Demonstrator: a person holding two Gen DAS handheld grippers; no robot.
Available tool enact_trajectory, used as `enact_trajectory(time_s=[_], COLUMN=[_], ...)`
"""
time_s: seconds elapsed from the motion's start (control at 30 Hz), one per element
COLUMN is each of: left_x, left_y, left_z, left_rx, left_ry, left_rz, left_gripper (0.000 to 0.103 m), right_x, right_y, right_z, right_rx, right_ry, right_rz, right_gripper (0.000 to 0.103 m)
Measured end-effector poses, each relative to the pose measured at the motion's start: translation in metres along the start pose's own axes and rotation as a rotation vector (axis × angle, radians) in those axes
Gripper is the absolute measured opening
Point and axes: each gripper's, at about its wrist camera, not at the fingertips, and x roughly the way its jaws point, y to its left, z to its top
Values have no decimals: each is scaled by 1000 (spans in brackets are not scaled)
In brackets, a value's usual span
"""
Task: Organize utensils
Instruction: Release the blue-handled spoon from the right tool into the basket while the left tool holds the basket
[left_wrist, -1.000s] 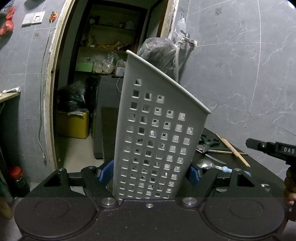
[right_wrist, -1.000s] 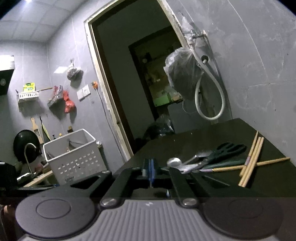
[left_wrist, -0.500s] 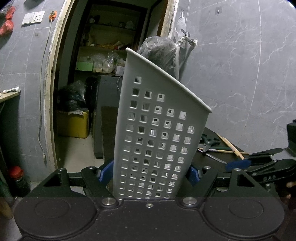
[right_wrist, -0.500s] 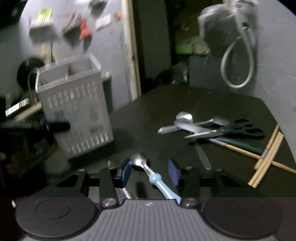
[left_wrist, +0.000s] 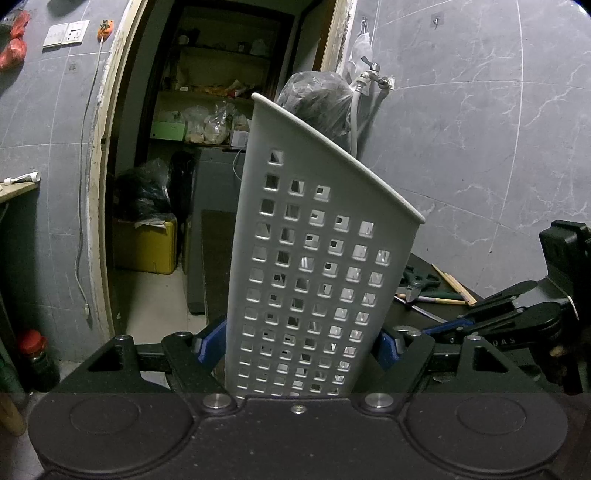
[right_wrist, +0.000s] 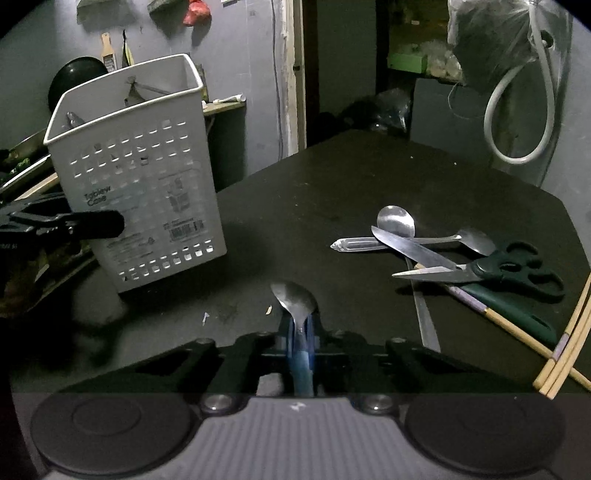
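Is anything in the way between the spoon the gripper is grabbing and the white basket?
Nothing visible: bare dark table lies between the spoon, where the right gripper is closing, and the white basket.

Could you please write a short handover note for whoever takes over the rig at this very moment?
Left gripper: clamped on the white perforated caddy, which stands on the dark table.
Right gripper: jaws closing on the blue-handled spoon, bowl pointing forward, just over the table.
Done: the caddy holds at least a few utensils; their kind is unclear.
Left on the table: two metal spoons, a table knife, green-handled scissors, another knife under them, wooden chopsticks.
Next, probably: carry the gripped spoon to the caddy.
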Motion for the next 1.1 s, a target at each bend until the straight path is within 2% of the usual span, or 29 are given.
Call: enact_trajectory(time_s=[0.13, 0.17, 0.43, 0.63, 0.87, 1.1], left_x=[0, 0, 0, 1, 1, 3], left_y=[0, 0, 0, 1, 1, 0], left_z=[0, 0, 0, -1, -1, -1], left_rx=[1, 0, 1, 2, 3, 6], left_ry=[0, 0, 0, 4, 3, 7], left_rz=[-1, 0, 0, -2, 0, -3], left_gripper=[79, 79, 79, 79, 79, 79], right_x=[-8, -11, -35, -60, -90, -98], right_y=[-2, -3, -9, -2, 17, 36], right_z=[-1, -1, -7, -1, 36, 91], right_rx=[25, 41, 142, 208, 215, 175], right_ry=[-49, -69, -232, -425, -642, -745], right_rz=[-38, -40, -53, -22, 51, 164], right_gripper=[6, 2, 1, 1, 1, 2])
